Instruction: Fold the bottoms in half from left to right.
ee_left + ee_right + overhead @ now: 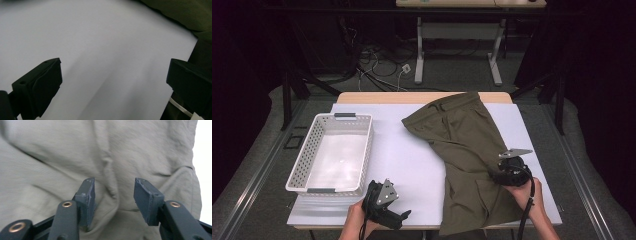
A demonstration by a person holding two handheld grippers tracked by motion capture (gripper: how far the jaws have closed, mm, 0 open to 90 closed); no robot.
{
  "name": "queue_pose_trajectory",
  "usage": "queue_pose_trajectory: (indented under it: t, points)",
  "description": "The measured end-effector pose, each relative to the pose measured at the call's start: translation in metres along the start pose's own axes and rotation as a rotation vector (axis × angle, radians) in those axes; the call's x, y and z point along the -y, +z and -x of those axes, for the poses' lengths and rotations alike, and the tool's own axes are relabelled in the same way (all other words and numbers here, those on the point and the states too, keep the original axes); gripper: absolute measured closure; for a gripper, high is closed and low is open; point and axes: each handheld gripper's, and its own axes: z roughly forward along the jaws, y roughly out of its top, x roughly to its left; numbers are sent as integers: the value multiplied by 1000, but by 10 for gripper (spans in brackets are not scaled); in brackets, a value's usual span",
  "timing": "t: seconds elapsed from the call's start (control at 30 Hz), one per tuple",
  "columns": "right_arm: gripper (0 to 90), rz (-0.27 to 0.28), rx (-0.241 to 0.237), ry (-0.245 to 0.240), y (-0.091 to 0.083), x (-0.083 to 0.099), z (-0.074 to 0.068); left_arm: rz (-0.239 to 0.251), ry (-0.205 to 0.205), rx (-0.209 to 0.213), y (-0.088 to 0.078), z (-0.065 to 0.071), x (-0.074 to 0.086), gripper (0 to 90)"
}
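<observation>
Looks like a lab or recording studio: dark curtained surroundings, cables [377,67] tangled on the grey floor [457,75] at the far side, a height-adjustable desk [459,37] beyond, and a white-covered work table [412,155] framed by black stands [287,97].

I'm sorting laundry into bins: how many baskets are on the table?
1. The white perforated basket sits on the table's left side, apart from the olive shorts at right.

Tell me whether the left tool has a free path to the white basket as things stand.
Probably yes. The left tool sits open at the near table edge, just right of the white basket. Bare table lies between them; the olive shorts lie to the other side.
</observation>
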Motion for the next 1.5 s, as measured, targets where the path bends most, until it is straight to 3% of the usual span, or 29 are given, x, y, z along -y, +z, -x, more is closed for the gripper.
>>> queue_pose_trajectory:
  t: [0.1,0.2,0.23,0.3,0.37,0.7,0.87,0.93,1.0,1.07,1.3,1.5]
  points:
    - [473,-20,-11,-17,3,-2,-8,-2,1,1,0,1,0,0]
    - [548,-62,-2,-37,7,-1,-12,3,-1,-2,1,1,0,0]
    - [713,-88,27,-46,10,1,-11,3,-1,-1,1,1,0,0]
    - [815,-96,42,-44,9,3,-8,-1,-1,1,1,1,1,0]
    - [860,-95,45,-19,8,4,-5,-1,-2,2,0,1,1,0]
    - [873,-41,109,38,-16,2,15,1,-3,-1,-1,0,1,0]
    - [873,-77,152,52,-15,7,26,0,-2,-3,0,-1,1,0]
    - [866,-124,164,61,-5,12,31,-2,2,-4,0,-1,1,0]
    - [836,-140,144,62,1,14,32,0,-2,-2,0,-1,1,0]
    - [737,-150,136,58,5,14,29,0,0,-2,0,-1,1,0]
    - [511,-58,100,60,-8,7,25,0,0,-1,0,0,1,0]
    - [465,-10,33,17,-17,-2,8,-3,0,0,0,0,1,0]
